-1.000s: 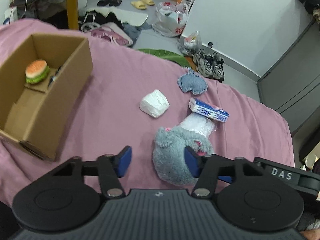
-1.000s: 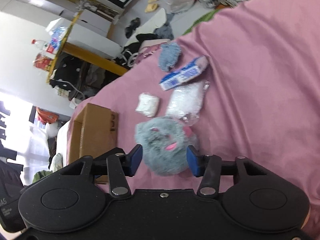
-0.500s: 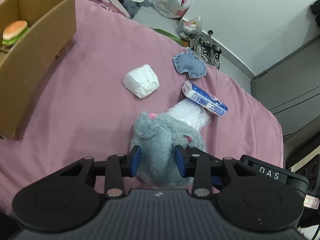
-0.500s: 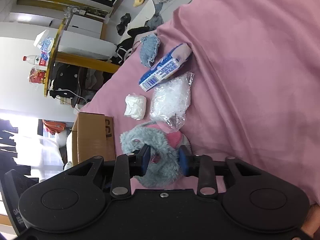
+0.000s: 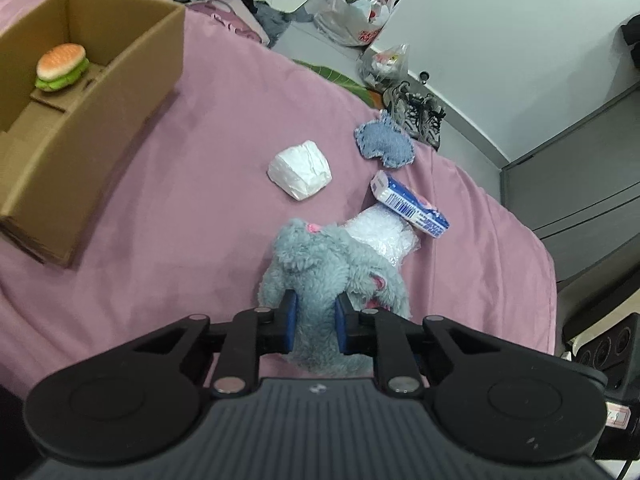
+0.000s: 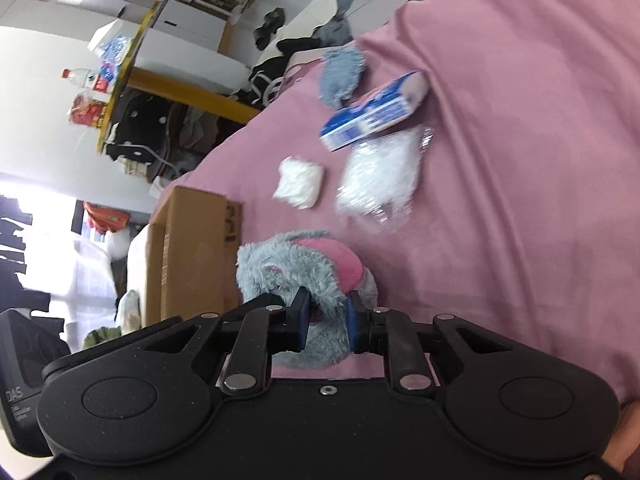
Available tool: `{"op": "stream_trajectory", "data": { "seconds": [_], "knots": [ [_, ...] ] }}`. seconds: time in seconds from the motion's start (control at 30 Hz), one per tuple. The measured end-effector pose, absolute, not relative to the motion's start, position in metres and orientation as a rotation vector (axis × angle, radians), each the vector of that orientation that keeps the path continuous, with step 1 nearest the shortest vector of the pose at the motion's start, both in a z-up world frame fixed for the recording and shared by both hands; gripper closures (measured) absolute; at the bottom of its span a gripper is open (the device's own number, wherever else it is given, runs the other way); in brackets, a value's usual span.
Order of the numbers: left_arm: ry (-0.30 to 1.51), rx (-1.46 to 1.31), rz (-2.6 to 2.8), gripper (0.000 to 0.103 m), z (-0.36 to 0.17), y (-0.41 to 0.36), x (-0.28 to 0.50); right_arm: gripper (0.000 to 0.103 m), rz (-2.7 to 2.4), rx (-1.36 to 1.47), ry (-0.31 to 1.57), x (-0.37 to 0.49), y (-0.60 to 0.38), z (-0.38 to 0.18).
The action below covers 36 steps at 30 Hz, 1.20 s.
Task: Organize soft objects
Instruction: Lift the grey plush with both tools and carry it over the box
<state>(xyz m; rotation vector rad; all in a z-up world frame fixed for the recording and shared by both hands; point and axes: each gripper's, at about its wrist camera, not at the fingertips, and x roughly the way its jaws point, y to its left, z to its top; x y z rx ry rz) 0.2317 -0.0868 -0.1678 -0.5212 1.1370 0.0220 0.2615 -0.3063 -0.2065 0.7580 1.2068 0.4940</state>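
My left tongs [image 5: 316, 318] are pinched narrow on the grey plush toy [image 5: 320, 264]; fur bulges out around both blue pads. My right tongs [image 6: 327, 318] grip the same toy [image 6: 300, 268] from its other side, pink patch showing. Just beyond it lies a clear plastic bag [image 5: 380, 234], with a blue-and-white carton [image 5: 408, 204] resting on the bag's far end. White wad [image 5: 300, 168] and denim pouch [image 5: 383, 144] sit farther out on the pink sheet [image 5: 180, 200]. Cardboard box [image 5: 80, 120] to the left, a toy burger [image 5: 62, 66] inside.
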Motion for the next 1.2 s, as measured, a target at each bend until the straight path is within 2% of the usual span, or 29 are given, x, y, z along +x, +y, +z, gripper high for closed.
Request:
{"op": "stream_trajectory", "data": {
  "seconds": [0.57, 1.2],
  "knots": [
    [1.026, -0.559, -0.112, 0.085, -0.105, -0.059, 0.199, 0.085, 0.472, 0.667, 1.075, 0.229, -0.283, -0.130],
    [0.912, -0.574, -0.130, 0.085, -0.070, -0.001, 0.178, 0.084, 0.512, 0.563, 0.989, 0.217, -0.226, -0.086]
  ]
}}
